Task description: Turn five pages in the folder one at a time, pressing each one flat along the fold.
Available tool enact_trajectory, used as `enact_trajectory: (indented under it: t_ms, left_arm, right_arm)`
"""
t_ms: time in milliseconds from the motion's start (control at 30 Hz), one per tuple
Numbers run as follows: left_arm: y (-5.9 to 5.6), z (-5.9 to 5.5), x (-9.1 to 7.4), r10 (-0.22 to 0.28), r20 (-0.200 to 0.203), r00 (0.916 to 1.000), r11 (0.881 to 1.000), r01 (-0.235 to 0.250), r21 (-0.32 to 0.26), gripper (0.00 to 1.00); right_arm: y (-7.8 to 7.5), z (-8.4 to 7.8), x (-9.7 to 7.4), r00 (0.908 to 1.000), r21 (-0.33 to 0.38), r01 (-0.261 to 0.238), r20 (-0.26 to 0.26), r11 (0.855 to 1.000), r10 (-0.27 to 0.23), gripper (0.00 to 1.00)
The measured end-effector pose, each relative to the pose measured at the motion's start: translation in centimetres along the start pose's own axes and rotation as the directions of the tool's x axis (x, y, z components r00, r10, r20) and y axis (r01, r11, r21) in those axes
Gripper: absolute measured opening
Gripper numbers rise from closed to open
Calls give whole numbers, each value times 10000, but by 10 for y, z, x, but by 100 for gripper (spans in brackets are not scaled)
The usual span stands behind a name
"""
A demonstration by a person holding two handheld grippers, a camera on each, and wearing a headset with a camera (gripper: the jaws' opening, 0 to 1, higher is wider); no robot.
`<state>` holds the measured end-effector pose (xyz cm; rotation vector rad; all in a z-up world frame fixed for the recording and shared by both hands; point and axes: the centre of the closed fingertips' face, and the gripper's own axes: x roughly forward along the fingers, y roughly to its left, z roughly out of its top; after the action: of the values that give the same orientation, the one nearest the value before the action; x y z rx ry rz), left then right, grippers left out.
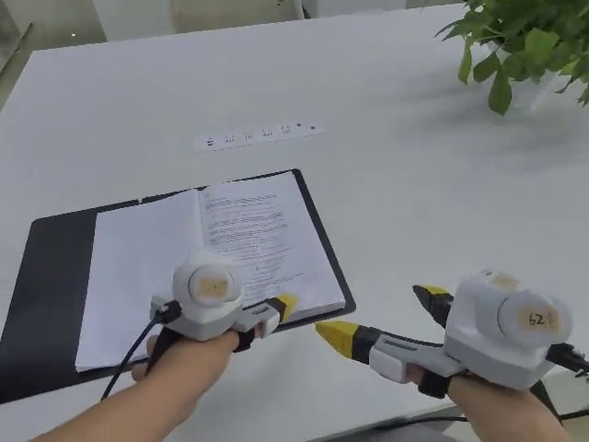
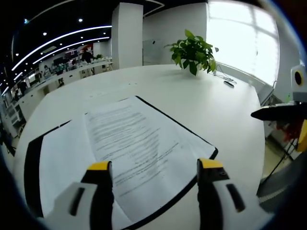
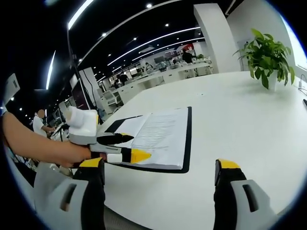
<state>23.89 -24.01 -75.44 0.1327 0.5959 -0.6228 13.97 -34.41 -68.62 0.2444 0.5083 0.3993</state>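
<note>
Black ceiling (image 3: pixel 120 28), crossed by long strips of light, covers a wide open-plan office behind the folder (image 1: pixel 55 249). A white column (image 2: pixel 127 33) rises beyond the folder's far edge, and a bright window (image 2: pixel 240 33) fills the wall to its right. Rows of workstations stand far behind it, with figures too small to make out.

The desk (image 1: pixel 414 184) under the folder is white, smooth and faintly glossy, and mostly bare. A leafy green plant (image 1: pixel 525 41) stands well beyond the folder's right side, near the far corner. A flat white socket strip (image 1: pixel 258 136) is set into the surface just past the folder's far edge.

The folder lies open and flat with its black cover spread out. Its left page (image 1: pixel 138 276) is blank and its right page (image 1: pixel 262 239) carries printed text.

The left tool (image 2: pixel 155 165) hangs over the folder's near right corner with its yellow-tipped jaws spread and nothing between them. A dark cable (image 1: pixel 129 354) trails from it across the near edge of the cover. The right tool (image 1: pixel 379 313) sits to the right of the folder over bare desk, near the left tool, with its jaws wide apart and empty.
</note>
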Motion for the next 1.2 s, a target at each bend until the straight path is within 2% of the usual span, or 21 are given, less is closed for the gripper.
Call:
enact_trajectory:
  t_ms: [233,300,367,500,667,733,767,867,1000,1200]
  left_arm:
    - [-8,-6,22,287,-62,9996,9995,-288,-161,65]
    - [-10,-12,26,387,-251,9989,9991,-391,-154,64]
    - [-7,-14,27,710,-254,9972,9972,-703,254,63]
    - [-8,-15,26,751,-137,9971,9967,-746,303,63]
    - [-5,-15,26,770,16,9970,9968,-770,223,58]
    - [-8,-15,26,679,68,9977,9972,-680,322,55]
    - [-12,-14,27,444,121,9989,9983,-448,363,53]
    - [-18,-14,26,316,228,9992,9987,-325,400,43]
    - [-17,-14,25,301,443,9986,9990,-316,331,41]
    - [-13,-13,25,347,559,9978,9990,-361,247,37]
  right_arm:
    - [4,-1,5,9998,8,-175,44,9998,175,94]
    - [4,-3,7,9998,95,-204,-1,9997,204,93]
    - [5,-3,8,9998,136,-218,5,9997,218,93]
    - [6,-6,10,9996,50,-270,-119,9996,271,93]
    - [3,-5,11,9996,194,-262,-107,9995,264,92]
    - [3,-5,11,9996,191,-255,-116,9995,257,92]
    - [3,-5,12,9996,187,-256,-101,9995,258,92]
    - [3,-6,12,9995,190,-276,-158,9994,279,92]
    - [2,-6,13,9995,243,-268,-161,9993,272,92]
    - [1,-7,17,9993,295,-301,-202,9991,307,91]
